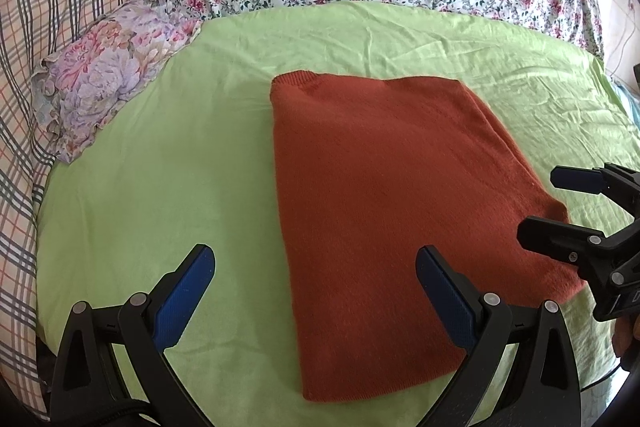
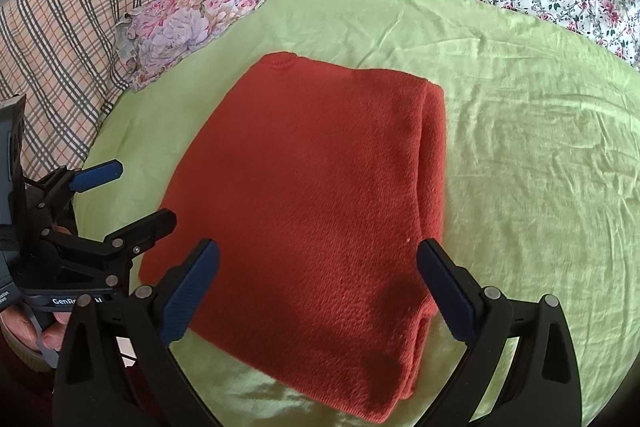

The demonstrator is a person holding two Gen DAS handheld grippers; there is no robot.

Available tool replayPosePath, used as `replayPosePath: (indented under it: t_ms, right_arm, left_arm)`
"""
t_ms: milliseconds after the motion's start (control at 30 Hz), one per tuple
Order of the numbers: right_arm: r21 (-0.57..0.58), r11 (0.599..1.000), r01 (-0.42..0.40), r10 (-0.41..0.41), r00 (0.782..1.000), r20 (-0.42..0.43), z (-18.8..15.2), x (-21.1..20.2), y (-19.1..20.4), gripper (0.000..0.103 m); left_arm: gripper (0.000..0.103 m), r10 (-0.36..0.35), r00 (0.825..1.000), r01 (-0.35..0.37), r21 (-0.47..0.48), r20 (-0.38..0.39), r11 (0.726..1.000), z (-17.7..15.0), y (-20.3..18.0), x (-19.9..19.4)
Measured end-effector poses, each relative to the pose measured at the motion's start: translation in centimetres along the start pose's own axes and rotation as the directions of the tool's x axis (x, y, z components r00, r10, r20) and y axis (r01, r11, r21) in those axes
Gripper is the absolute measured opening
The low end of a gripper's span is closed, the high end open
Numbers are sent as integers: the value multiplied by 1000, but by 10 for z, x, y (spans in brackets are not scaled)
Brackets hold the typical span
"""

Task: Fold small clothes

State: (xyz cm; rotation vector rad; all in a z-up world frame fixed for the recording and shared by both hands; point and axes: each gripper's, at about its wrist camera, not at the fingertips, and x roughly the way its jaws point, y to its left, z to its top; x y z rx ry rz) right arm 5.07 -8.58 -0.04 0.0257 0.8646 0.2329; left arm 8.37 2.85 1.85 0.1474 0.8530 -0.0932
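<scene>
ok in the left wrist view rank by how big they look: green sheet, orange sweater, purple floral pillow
1. green sheet, the widest area
2. orange sweater, folded on the sheet
3. purple floral pillow, smallest; it lies farther from the camera, so its true size is unsure

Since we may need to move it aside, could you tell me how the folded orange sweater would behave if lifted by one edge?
The sweater is soft knit, so it would probably sag and droop rather than hold its shape. Stacked layers show along its right edge, so lifting one edge would likely let the fold open. Pushed across the green sheet, the fuzzy knit would probably drag and bunch, not slide.
</scene>
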Motion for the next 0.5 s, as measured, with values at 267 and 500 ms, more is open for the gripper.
replayPosePath:
  t_ms: [267,500]
  right_arm:
    - [9,1000,-4,4,1000,-4,4,7,-6,99]
    - [30,999,-10,10,1000,-3,-2,8,-6,99]
  left_arm:
    - [101,7,1000,-7,-15,-20,1000,6,5,9]
    - [101,3,999,-4,-20,-34,1000,3,4,12]
